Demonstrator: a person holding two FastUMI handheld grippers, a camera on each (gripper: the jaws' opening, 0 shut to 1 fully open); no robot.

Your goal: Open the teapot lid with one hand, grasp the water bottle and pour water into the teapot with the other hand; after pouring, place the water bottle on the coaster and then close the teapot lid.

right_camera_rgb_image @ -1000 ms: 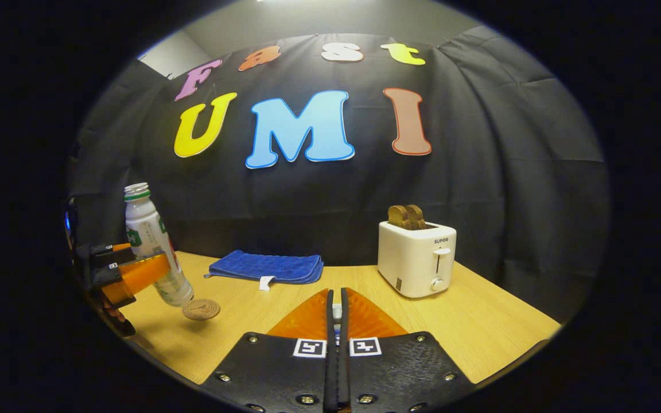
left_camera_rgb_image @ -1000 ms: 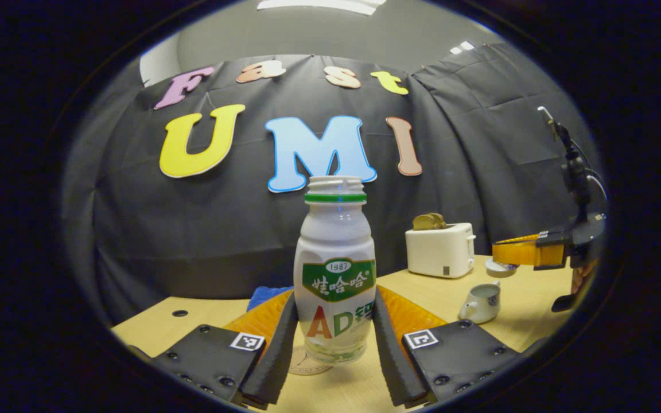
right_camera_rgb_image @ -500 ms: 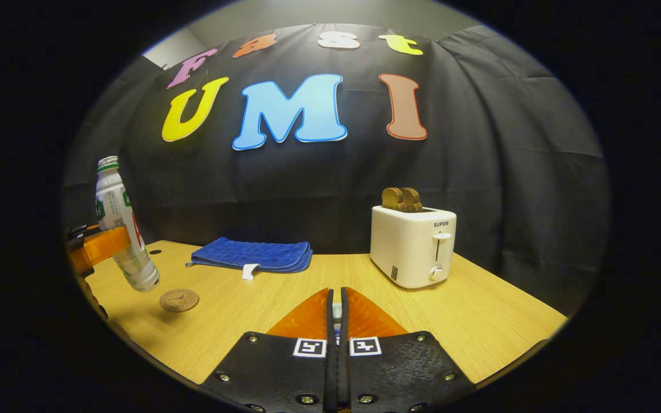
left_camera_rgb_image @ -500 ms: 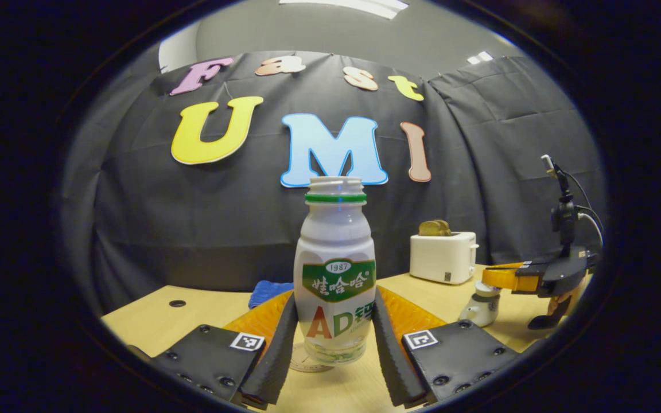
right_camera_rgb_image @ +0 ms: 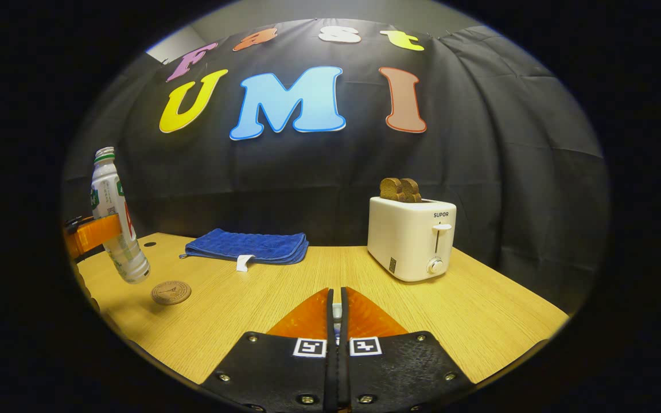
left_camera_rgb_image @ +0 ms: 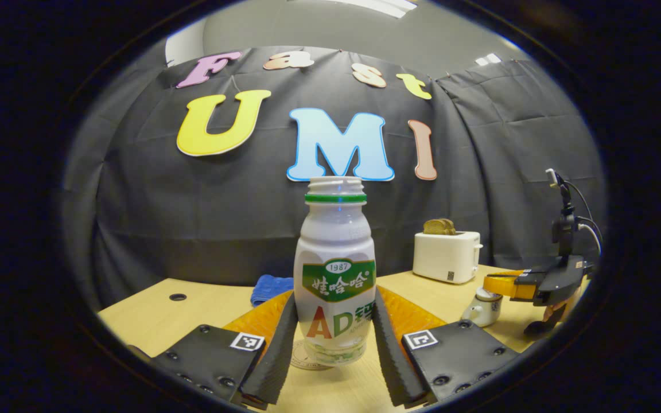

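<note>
My left gripper (left_camera_rgb_image: 334, 298) is shut on the white water bottle (left_camera_rgb_image: 336, 241), which has a green neck ring and no cap. The bottle hangs just over the round brown coaster (left_camera_rgb_image: 307, 362). In the right gripper view the bottle (right_camera_rgb_image: 107, 183) leans and its base is slightly above and left of the coaster (right_camera_rgb_image: 171, 292), with the left gripper (right_camera_rgb_image: 92, 235) around it. My right gripper (right_camera_rgb_image: 337, 295) is shut with a small white piece pinched between its fingers. In the left gripper view the right gripper (left_camera_rgb_image: 494, 285) sits on top of the white teapot (left_camera_rgb_image: 479, 310), at its lid.
A white toaster (right_camera_rgb_image: 413, 238) with toast in its slots stands at the back right of the wooden table (right_camera_rgb_image: 479, 321). A folded blue cloth (right_camera_rgb_image: 247, 246) lies at the back, left of centre. The black booth wall closes off the far side.
The right gripper has come down with the lid from above the open teapot onto its top. The left gripper has kept the bottle over the coaster, drifting slightly.
</note>
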